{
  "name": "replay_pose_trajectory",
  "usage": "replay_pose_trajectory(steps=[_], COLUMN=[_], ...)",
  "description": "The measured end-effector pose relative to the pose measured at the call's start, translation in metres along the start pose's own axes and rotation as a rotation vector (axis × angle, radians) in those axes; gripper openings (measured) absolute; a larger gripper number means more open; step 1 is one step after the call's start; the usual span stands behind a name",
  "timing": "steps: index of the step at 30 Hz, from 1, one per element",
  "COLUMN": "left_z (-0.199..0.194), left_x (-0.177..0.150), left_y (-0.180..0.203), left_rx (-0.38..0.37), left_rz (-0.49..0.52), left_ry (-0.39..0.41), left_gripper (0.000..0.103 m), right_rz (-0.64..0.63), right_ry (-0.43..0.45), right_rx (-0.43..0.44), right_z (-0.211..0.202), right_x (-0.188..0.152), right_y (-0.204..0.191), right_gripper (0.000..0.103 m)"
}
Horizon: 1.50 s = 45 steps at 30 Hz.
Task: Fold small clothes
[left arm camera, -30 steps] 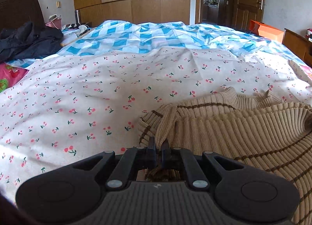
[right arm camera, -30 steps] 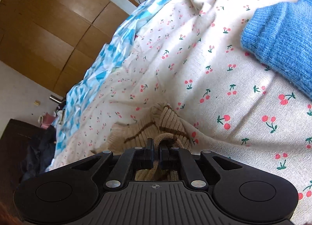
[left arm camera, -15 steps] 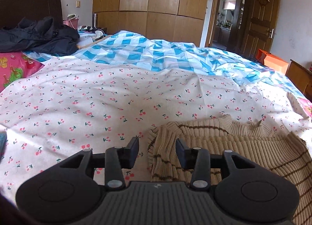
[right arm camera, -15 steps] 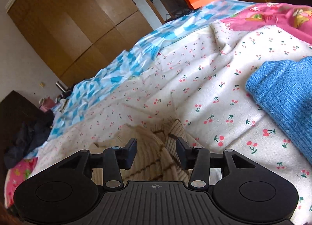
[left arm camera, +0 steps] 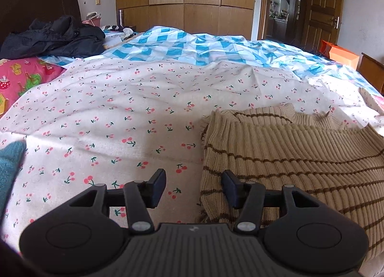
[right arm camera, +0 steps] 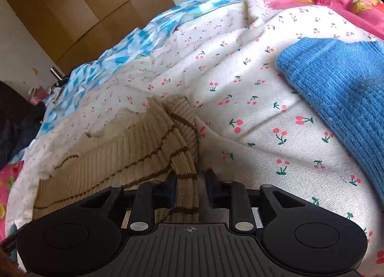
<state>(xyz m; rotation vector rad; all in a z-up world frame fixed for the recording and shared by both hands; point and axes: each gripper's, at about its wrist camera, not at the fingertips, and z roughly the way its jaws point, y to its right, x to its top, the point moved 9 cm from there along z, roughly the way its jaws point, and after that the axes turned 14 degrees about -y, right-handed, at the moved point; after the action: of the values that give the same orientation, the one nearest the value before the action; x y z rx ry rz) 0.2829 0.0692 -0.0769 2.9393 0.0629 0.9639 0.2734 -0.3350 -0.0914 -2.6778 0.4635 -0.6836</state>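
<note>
Beige ribbed sweater [left arm camera: 288,157], soft knit with thin brown stripes, lying flat on the cherry-print sheet [left arm camera: 120,113] of the bed, toward the near edge; collar end pointing away from the cameras, toward the blue-and-white checked cover [left arm camera: 192,49]; long axis hard to judge, near part cut off by the tool bodies. Sleeve folded in at each side, giving rounded, thick folded edges.

Left gripper [left arm camera: 193,187]: jaws apart, having just opened wider, nothing pressed between them; left edge of the sweater under the gap, right finger over the knit, left finger over bare sheet.

Right gripper [right arm camera: 190,187]: jaws apart but narrower, having just closed somewhat; folded right edge of the sweater [right arm camera: 134,147] lying in the gap beside the left finger, pads not seen pressing on it.

Blue knit garment [right arm camera: 336,89], fuzzy and finely ribbed, on the sheet well apart to the right, cut off by the frame. Teal knit corner [left arm camera: 9,166] at the far left, mostly out of view. Dark jacket [left arm camera: 52,37] heaped by the headboard; pink cartoon-print fabric [left arm camera: 21,77] beneath it, crumpled
</note>
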Motion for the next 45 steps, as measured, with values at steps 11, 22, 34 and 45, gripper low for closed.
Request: replay_pose_trajectory(steps=[11,22,34,45], left_z=[-0.005,0.018,0.025,-0.015], left_x=[-0.011,-0.025,-0.022,-0.041], left_y=[-0.011,0.014,0.024,0.002], left_rx=[-0.003,-0.139,-0.284,-0.431], left_rz=[-0.009,-0.005,-0.009,-0.146], left_ry=[-0.011,-0.131,-0.197,-0.235], left_gripper=[0.078,0.087,0.064,0.023], right_rz=[-0.083,-0.058,0.02,-0.047], right_ry=[-0.032,-0.043,-0.122,-0.178], right_rx=[-0.039,-0.01,0.15,0.338], right_z=[0.013,0.002,0.03,-0.032], right_x=[-0.005,-0.014,-0.005,-0.053], right_y=[-0.015,-0.006,-0.014,-0.06], right_gripper=[0.047,0.049,0.034,0.019])
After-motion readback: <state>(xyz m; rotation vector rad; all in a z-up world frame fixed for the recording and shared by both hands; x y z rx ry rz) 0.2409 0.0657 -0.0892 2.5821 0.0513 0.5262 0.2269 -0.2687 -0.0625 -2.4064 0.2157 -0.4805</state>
